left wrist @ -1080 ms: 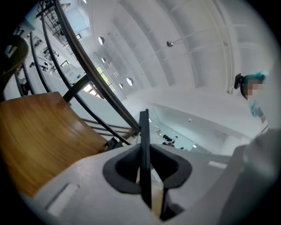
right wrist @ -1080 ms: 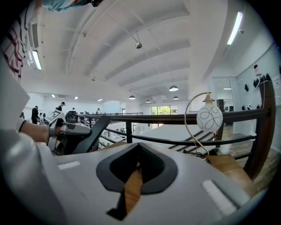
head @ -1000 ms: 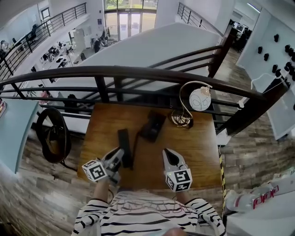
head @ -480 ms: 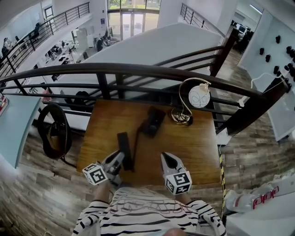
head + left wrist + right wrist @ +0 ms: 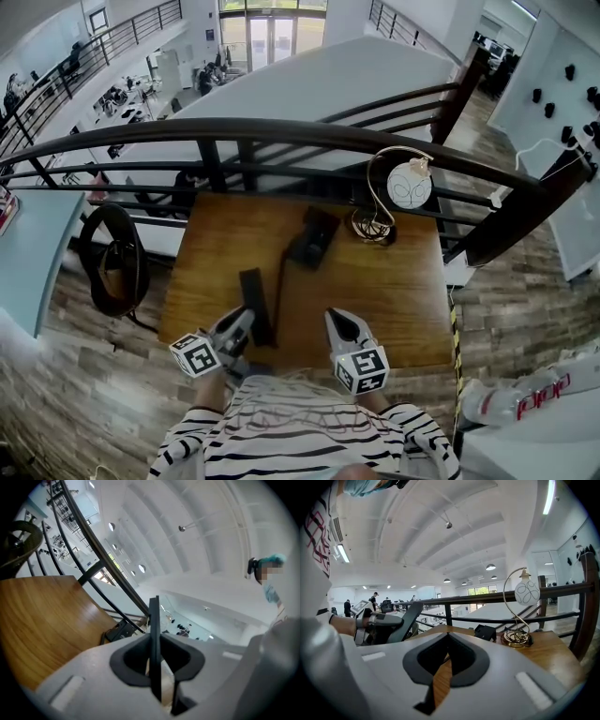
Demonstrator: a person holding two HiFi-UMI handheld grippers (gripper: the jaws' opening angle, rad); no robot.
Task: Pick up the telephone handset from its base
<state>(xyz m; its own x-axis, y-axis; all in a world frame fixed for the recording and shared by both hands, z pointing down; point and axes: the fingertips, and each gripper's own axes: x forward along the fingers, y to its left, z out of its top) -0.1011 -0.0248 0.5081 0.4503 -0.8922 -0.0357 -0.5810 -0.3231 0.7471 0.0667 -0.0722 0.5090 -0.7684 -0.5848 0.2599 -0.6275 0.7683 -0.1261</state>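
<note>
The black telephone handset [image 5: 253,296] hangs over the near part of the wooden table [image 5: 398,300], with my left gripper [image 5: 241,322] shut on its near end. A dark cord [image 5: 279,279] runs from it to the black phone base [image 5: 312,236], which sits further back on the table. In the left gripper view the handset [image 5: 154,620] shows edge-on between the jaws of the left gripper [image 5: 155,660], with the base [image 5: 121,631] beyond. My right gripper [image 5: 337,320] is shut and holds nothing, to the right of the handset. In the right gripper view, that gripper [image 5: 446,662] looks towards the base [image 5: 485,632] and the held handset [image 5: 406,614].
A gold wire lamp with a white globe [image 5: 396,199] stands at the table's back right. A dark railing [image 5: 281,131] runs behind the table, with a drop beyond it. A black ring-shaped object [image 5: 112,267] stands left of the table.
Both grippers have drawn back towards the table's near edge. The handset has come with the left one, so it is now further from the base.
</note>
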